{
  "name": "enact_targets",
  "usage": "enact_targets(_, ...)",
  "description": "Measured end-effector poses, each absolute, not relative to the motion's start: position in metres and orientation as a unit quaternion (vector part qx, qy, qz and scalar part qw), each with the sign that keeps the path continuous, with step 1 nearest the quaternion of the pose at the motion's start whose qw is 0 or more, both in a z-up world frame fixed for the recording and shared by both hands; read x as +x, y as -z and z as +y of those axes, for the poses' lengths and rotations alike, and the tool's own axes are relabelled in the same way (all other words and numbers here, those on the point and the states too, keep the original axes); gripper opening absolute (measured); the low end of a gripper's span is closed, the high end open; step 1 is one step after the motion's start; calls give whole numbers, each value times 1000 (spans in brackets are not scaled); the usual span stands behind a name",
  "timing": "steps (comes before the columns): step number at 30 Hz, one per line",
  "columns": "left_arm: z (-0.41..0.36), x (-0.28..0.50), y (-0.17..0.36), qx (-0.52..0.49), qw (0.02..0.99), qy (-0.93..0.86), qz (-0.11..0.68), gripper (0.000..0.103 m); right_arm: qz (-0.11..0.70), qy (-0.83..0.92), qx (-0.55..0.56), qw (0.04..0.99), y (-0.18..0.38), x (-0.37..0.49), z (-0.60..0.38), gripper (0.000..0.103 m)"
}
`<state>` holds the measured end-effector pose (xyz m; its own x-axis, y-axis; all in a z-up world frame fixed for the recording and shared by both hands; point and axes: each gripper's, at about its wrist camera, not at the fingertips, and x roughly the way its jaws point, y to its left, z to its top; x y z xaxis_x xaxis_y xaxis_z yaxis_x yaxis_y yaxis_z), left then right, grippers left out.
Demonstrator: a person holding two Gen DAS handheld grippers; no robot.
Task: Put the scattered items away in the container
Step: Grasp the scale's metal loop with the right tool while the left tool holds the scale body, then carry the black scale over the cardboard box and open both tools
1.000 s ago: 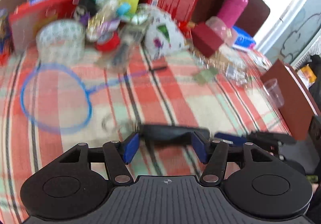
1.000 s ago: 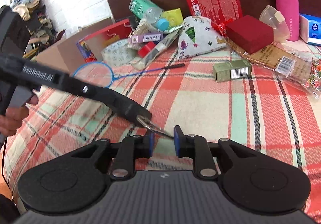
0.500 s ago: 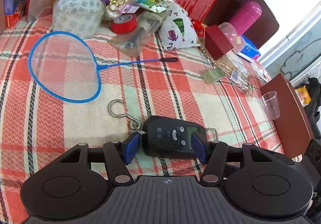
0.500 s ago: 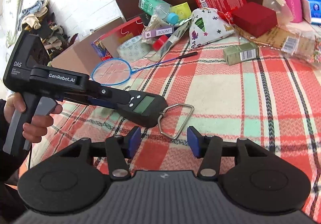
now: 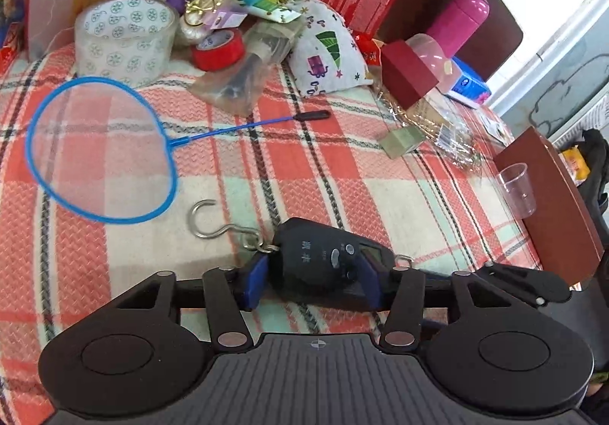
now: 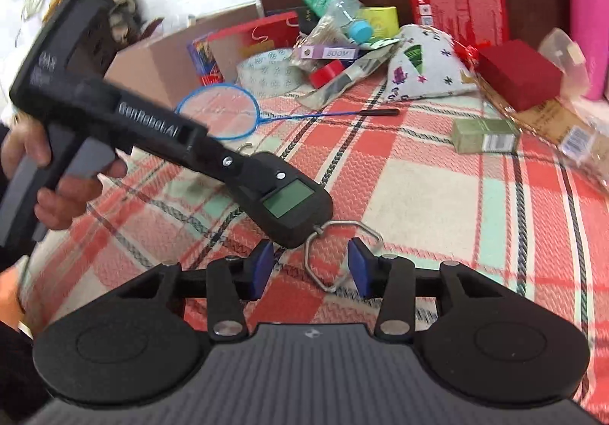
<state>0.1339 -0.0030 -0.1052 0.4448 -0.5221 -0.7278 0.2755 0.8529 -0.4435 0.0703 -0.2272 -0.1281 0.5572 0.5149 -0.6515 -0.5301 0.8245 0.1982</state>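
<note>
On the woven plaid cloth (image 5: 342,166) near me, my left gripper (image 5: 310,282) clamps the smooth black hanging scale (image 5: 327,257) by its sides, its one steel hook (image 5: 213,221) lying curled on the fabric. My right gripper (image 6: 310,267) is closing, its blue pads either side of the scale's wire ring (image 6: 342,253) without pressing it. One blue hoop net (image 5: 102,151) lies beyond. Two tape rolls, clear (image 5: 123,35) and red (image 5: 219,50), sit among the clutter at the cloth's far edge.
</note>
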Motion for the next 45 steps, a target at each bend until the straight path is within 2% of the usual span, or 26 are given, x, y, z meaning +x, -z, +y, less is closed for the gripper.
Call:
enact_targets(3,-10,134,104,-111,846,233,467,61,362,-294,-15,884,133,75,-217,40)
enact_targets(4,-10,134,103,-109,847,230,466,53,359,-291,-23,886,133,75,-214,41)
enact_targets(13,-7,115,91,-112,855,220,456,52,354,-290,-22,889,124,63,-212,40)
enact_targets(20,22,97,51,-133,880,202,408,52,312,-315,-49,895,87,59,-194,40)
enact_targets(34,162,76,-48,-164,939,78,292,53,213,-441,-105,866,-7,112,-67,40)
enact_targets(39,224,103,-76,-174,946,39,270,53,188,-473,-110,854,-36,145,-5,40)
enact_targets(45,286,155,-83,-187,945,12,268,53,188,-489,-106,845,-39,200,60,40)
